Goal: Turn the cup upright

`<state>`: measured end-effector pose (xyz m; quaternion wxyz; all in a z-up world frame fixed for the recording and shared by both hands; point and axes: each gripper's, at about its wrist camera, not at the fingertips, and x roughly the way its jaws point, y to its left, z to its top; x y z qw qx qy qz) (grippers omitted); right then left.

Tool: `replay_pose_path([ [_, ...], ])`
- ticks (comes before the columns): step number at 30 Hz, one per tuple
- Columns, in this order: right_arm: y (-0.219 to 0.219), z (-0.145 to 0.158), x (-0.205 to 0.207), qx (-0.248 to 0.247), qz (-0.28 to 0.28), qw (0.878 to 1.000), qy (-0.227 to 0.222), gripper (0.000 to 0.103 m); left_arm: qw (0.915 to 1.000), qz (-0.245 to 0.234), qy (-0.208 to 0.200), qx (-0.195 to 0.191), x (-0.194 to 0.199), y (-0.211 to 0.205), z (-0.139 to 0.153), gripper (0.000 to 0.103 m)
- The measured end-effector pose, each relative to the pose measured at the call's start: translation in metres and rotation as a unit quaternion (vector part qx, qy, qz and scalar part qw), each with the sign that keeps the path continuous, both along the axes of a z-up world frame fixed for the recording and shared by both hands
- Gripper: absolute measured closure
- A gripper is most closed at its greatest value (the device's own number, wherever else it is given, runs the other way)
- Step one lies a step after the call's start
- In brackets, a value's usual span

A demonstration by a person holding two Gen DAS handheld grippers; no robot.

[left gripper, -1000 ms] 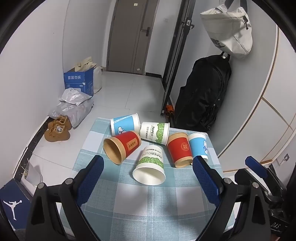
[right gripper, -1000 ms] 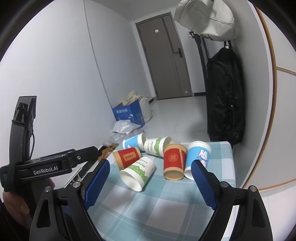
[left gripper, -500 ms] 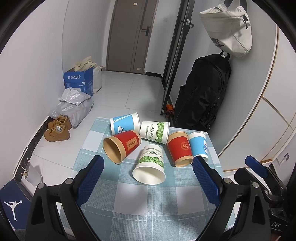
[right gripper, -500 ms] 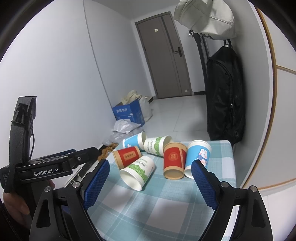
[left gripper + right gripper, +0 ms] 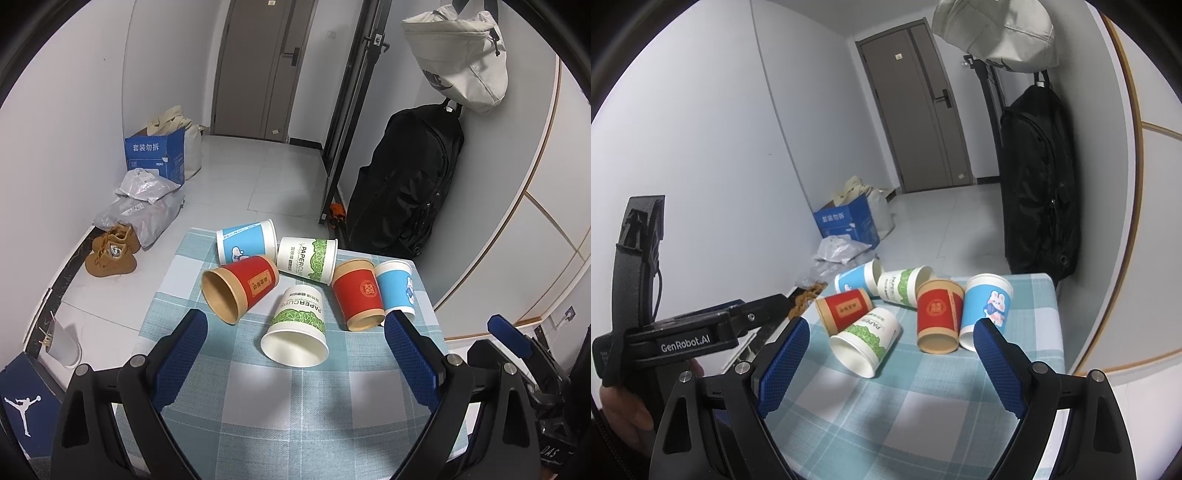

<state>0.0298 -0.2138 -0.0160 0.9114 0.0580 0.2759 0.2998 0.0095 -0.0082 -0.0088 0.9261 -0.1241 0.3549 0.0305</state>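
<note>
Several paper cups lie on their sides on a table with a blue checked cloth (image 5: 295, 406). Nearest is a white and green cup (image 5: 297, 325) (image 5: 866, 341), mouth toward me. Left of it lies a red cup (image 5: 240, 286) (image 5: 844, 308); right of it lie another red cup (image 5: 360, 293) (image 5: 938, 314) and a blue cup (image 5: 395, 288) (image 5: 986, 308). Behind lie a blue cup (image 5: 245, 243) and a white and green cup (image 5: 306, 258). My left gripper (image 5: 295, 354) is open and empty, above the table before the cups. My right gripper (image 5: 886, 362) is open and empty too.
A black backpack (image 5: 402, 192) hangs on the right wall under a grey bag (image 5: 461, 55). On the floor at left are a blue box (image 5: 155, 155), plastic bags (image 5: 144, 206) and brown shoes (image 5: 110, 254). The left gripper's body (image 5: 690, 336) shows in the right wrist view.
Both views have shifted only slightly; the right gripper has crept a little closer to the cups. No cup has moved.
</note>
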Motion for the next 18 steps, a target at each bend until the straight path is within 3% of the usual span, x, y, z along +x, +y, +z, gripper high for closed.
replay_pose_path([
  [8,-0.004,-0.007,0.012,0.002,-0.009,1.000,0.026,0.012,0.9994,-0.011,0.021,-0.026,0.019,0.002,-0.009,0.009],
  [11,-0.006,-0.010,0.019,0.008,-0.017,0.998,0.056,0.012,0.9981,-0.017,0.044,-0.039,0.032,0.003,-0.019,0.009],
  [18,-0.007,-0.015,0.033,0.025,-0.021,0.997,0.069,0.012,0.9912,-0.034,0.116,-0.055,0.062,0.007,-0.051,0.009],
])
